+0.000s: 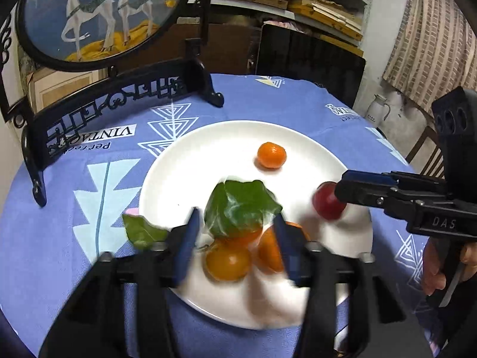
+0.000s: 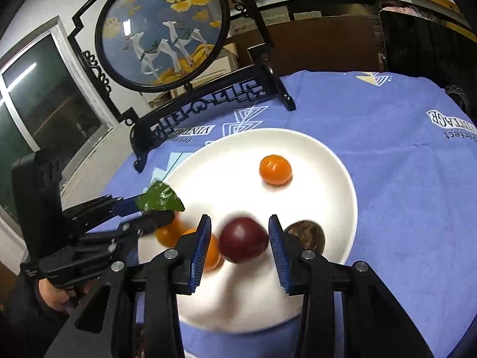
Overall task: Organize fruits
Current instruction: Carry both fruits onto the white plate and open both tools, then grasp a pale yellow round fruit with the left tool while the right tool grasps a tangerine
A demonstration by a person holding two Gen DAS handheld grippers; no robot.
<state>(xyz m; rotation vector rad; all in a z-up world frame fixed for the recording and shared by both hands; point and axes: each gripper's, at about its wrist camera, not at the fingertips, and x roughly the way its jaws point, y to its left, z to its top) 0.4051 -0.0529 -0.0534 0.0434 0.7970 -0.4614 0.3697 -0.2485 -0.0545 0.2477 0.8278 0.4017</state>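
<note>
Step in hand, as judged: fruit being delivered onto the white plate (image 2: 334, 161) on the blue tablecloth (image 2: 402, 179). A dark red plum (image 2: 243, 240) is seen between the blue pads of the right gripper (image 2: 238, 244); a gap shows on each side of it, so the jaws are read as slack around the plum rather than pinching it. The left gripper (image 1: 235, 238) is spread, with a leafy orange (image 1: 241, 208) lying between its fingers but not pressed by them.

Plate contents: one small tangerine (image 1: 271, 155) alone toward the far side, well apart from the rest; a cluster of orange fruits (image 1: 228, 259) at the near edge, touching one another, a green leaf over the top one. A second leaf (image 1: 143, 232) lies off the rim. A brownish round object (image 2: 307, 232) behind the right finger cannot be identified.

Next move, as judged: both grippers to be drawn back clear without the fruit being rolled off the plate
</note>
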